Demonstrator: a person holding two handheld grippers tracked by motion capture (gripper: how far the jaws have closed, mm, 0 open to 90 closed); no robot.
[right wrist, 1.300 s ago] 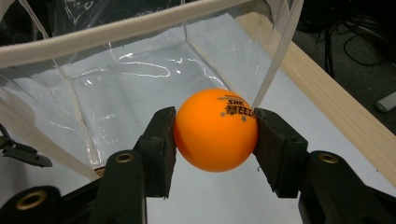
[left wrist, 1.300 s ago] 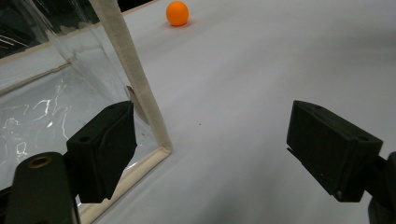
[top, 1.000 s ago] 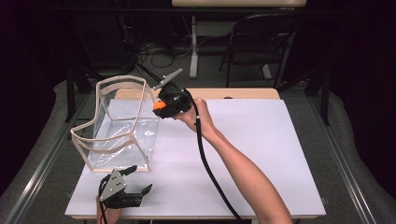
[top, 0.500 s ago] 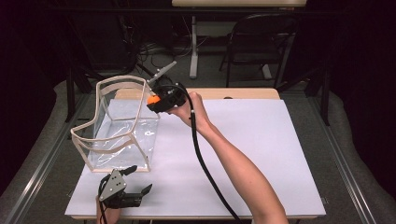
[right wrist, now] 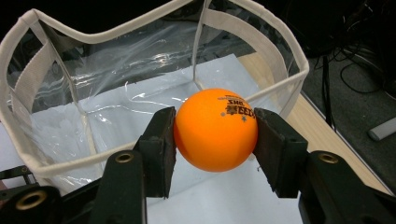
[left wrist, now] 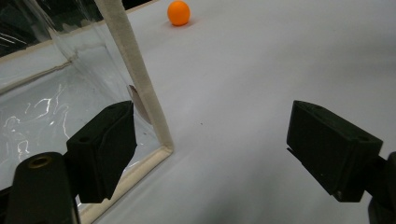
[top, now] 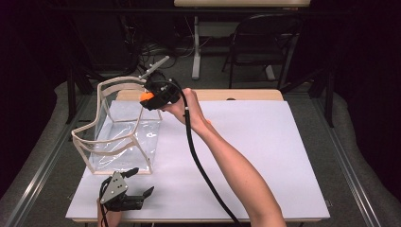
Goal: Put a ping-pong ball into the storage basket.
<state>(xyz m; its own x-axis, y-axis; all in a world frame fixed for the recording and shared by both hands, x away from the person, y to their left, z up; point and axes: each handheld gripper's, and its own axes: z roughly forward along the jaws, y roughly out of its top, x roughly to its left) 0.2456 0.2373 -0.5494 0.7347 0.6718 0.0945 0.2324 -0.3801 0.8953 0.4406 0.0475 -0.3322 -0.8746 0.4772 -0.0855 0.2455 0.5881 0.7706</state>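
A clear plastic bag [top: 118, 130] with cream trim stands open on the white table, at the left. My right gripper [top: 150, 98] is shut on an orange ball [top: 146, 96] at the bag's near right rim. In the right gripper view the ball [right wrist: 215, 128] is pinched between both pads, above the bag's open top [right wrist: 116, 98]. My left gripper [top: 138, 182] rests open near the table's front left edge. Its jaws [left wrist: 210, 149] stand wide apart beside the bag's bottom corner [left wrist: 161, 147]. A second orange ball [left wrist: 179, 12] lies on the table farther off.
White sheet [top: 265, 156] covers the table; a wooden strip [top: 236, 94] shows at its far edge. The right forearm [top: 231, 170] and black cable [top: 198, 165] cross the middle. A dark chair [top: 265, 42] and cables lie on the floor beyond.
The right gripper has carried the orange ball leftward, up to the bag's rim. The left gripper has stayed put.
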